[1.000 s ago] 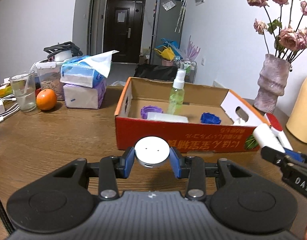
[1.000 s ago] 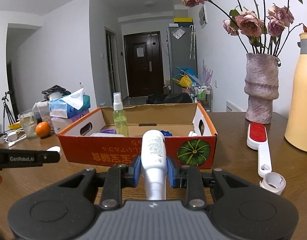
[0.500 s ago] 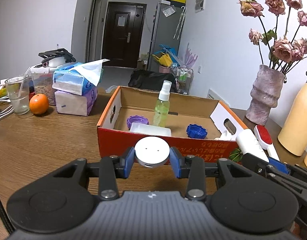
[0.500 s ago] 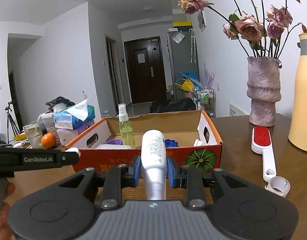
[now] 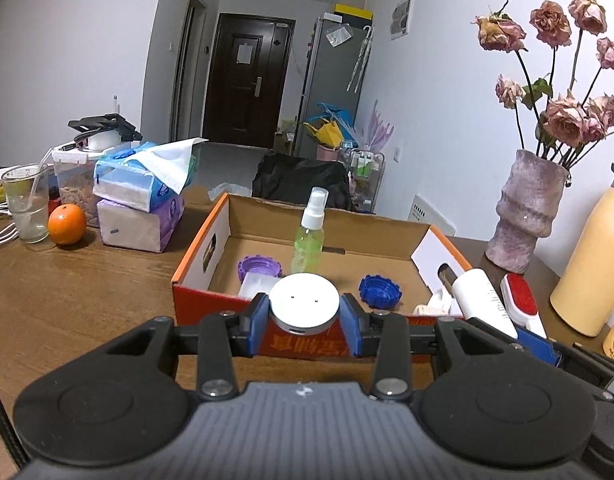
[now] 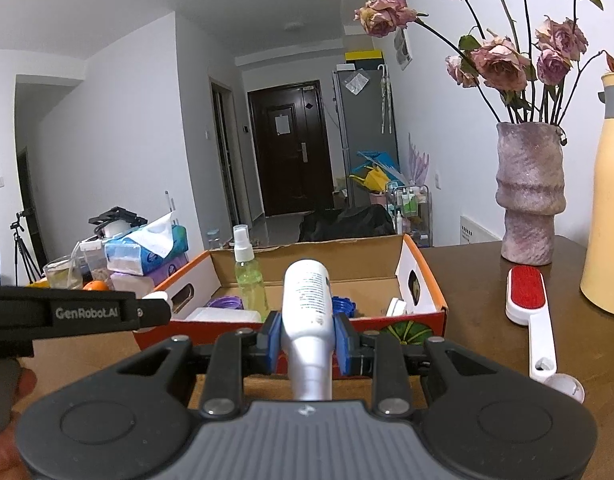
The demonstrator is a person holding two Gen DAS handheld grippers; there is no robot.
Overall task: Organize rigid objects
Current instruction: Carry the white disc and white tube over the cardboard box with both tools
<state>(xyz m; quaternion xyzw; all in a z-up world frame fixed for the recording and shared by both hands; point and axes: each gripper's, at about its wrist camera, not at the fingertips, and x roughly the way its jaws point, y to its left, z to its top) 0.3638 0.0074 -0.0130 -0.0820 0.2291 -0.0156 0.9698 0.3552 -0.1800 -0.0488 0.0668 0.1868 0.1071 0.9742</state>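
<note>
My left gripper [image 5: 305,320] is shut on a round white disc [image 5: 304,305], held level just above the near wall of the orange cardboard box [image 5: 223,308]. My right gripper [image 6: 308,338] is shut on a white tube bottle [image 6: 308,308] that points at the same box [image 6: 431,280] from its near right side. Inside the box stand a green spray bottle [image 5: 308,232], a purple cap [image 5: 258,266], a blue cap [image 5: 380,290] and a clear white container [image 5: 254,286]. The right gripper with its white tube bottle [image 5: 481,302] shows at the right of the left wrist view.
On the wooden table [image 5: 79,280] a red lint brush [image 6: 527,304] and a small white cap [image 6: 563,388] lie right of the box. A vase of dried roses [image 6: 529,192] and a yellow flask [image 6: 609,200] stand at the back right. Tissue packs [image 5: 141,196], an orange [image 5: 66,219] and a glass [image 5: 26,202] sit at the left.
My left gripper has risen and come closer to the box with the disc, so the box floor now shows. The right gripper has also risen a little with the tube bottle.
</note>
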